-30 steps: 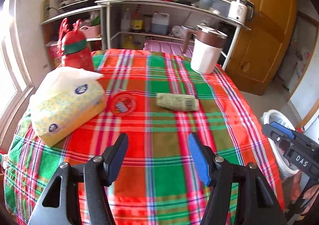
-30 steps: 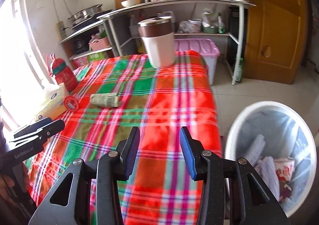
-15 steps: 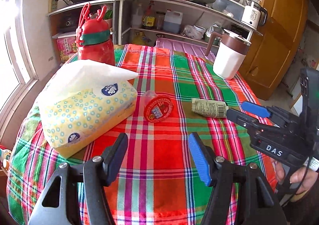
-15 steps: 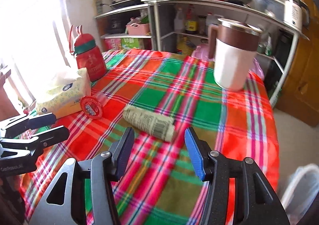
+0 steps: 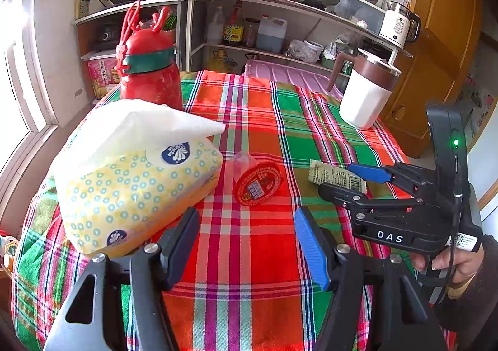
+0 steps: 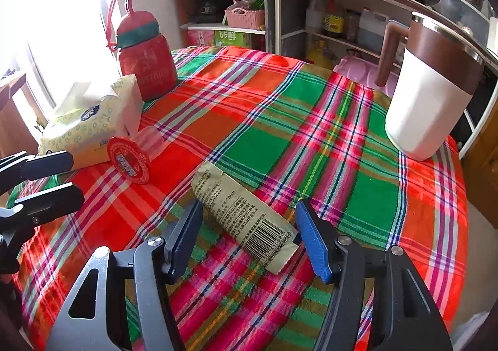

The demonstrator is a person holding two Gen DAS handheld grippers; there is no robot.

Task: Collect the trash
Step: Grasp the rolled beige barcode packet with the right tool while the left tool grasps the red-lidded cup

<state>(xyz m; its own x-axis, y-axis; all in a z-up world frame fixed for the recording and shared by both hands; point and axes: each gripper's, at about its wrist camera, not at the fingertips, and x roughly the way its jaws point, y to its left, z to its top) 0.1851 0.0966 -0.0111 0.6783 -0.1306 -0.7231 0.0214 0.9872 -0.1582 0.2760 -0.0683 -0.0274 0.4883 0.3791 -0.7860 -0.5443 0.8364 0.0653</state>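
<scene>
My right gripper hangs low over the plaid tablecloth, its jaws spread and just widened, with the green wrapper lying flat on the cloth between them; the barcode end sits close to my blue pad, but I cannot tell whether it touches, and nothing is squeezed. From my other hand's camera the same wrapper lies toward the right edge of the table, its near end hidden behind my right fingers.

My left gripper is open too and empty, held above bare cloth near the front edge. Just ahead of it lies a tipped-over clear cup with a red foil lid, right beside a yellow tissue pack that takes up the left side, a white sheet sticking out of its top. Behind the pack, at the far left corner, stands a red bottle with a green band. A white jug with a brown top and handle stands at the far right corner.

Beyond the table, metal shelves run along the wall, loaded with pots, bowls, sauce bottles, a jerrycan and a white kettle. A wooden board leans on the wall above, a pink bin sits under the shelves, a wooden door fills the right, and a bright window the left.
</scene>
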